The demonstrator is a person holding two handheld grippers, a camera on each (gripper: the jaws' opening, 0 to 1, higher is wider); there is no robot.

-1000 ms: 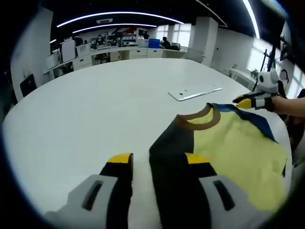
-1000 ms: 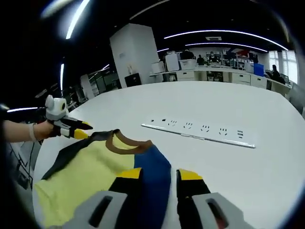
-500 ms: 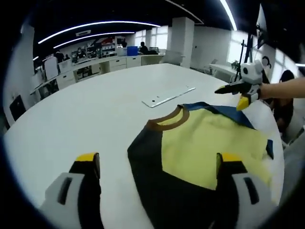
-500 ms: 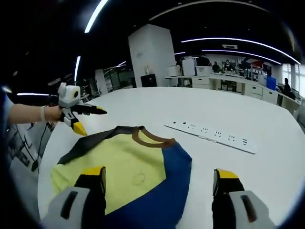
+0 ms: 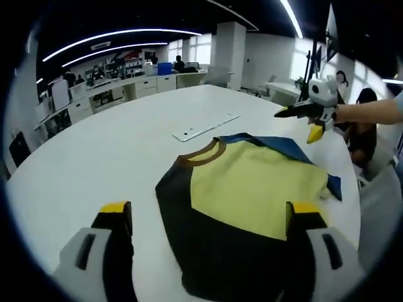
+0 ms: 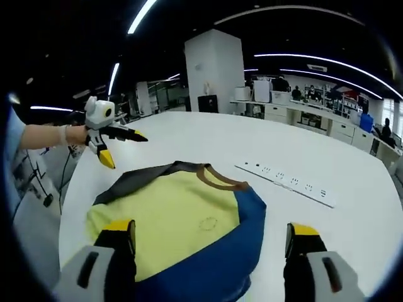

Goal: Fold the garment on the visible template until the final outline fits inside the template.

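Yellow, black and blue shirt (image 5: 245,207) lies flat on the white desk (image 5: 107,157) near the power strip (image 6: 286,182); left gripper (image 5: 211,217) and right gripper (image 6: 211,234) hover released, fingers spread.

Each view looked forward and down, close over the garment (image 5: 252,195) (image 6: 182,233), from opposite sides of it. Both shared the garment, the white table (image 5: 107,157) (image 6: 352,182) and the power strip (image 5: 204,126) (image 6: 286,182) just beyond the garment's collar.

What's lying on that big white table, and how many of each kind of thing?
Garment: 1
Power strip: 1
Claw held above the table: 2, left and right, both open
Total: 4
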